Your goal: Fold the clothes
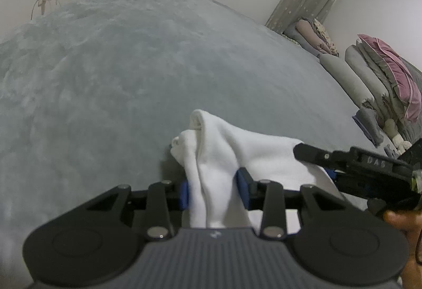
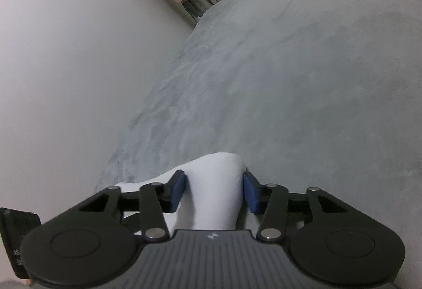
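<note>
The white garment is held above the grey bed, bunched, with a rolled edge leading. The left gripper has its jaws pinching a gathered fold of the cloth between the blue pads. The right gripper likewise has its jaws pinching a thick band of the same cloth. Holding at two separate points probably keeps the fabric spread and under control for laying it flat; fold stage cannot be judged
</note>
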`<state>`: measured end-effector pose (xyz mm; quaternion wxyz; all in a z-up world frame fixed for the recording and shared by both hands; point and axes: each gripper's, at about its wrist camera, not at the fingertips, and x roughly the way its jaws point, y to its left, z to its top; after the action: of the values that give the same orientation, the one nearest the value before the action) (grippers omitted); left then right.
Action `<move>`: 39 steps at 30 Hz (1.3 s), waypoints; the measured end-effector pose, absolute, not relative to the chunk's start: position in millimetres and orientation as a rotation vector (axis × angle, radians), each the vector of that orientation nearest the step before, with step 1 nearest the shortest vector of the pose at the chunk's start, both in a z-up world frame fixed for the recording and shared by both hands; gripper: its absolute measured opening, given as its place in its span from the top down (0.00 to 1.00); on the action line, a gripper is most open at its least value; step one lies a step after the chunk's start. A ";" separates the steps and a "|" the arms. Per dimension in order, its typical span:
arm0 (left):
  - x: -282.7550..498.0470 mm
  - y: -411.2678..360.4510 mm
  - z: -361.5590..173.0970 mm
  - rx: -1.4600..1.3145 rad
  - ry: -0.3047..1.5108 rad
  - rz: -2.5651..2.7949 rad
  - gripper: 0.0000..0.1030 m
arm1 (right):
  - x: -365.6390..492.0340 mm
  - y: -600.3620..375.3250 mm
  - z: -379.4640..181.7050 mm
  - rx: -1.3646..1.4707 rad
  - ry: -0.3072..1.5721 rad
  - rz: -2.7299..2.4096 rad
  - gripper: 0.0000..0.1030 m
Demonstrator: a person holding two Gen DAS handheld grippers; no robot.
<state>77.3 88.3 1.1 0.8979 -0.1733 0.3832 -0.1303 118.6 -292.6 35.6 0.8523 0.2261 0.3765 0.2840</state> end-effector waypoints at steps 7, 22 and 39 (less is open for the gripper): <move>79.0 93.3 -0.5 -0.385 0.801 -0.280 0.67 | 110.1 -279.6 37.2 0.354 0.754 0.566 0.70; 64.1 105.9 9.2 -0.475 0.848 -0.265 0.51 | 69.7 -308.1 48.3 0.425 0.892 0.638 0.36; 48.1 78.2 10.0 -0.319 0.792 -0.201 0.65 | 54.1 -271.9 55.0 0.219 0.841 0.597 0.59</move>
<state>48.1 78.2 10.0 0.9053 -0.1545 0.3835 -0.0974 54.1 -271.9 55.0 0.8642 0.1046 0.4012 0.2850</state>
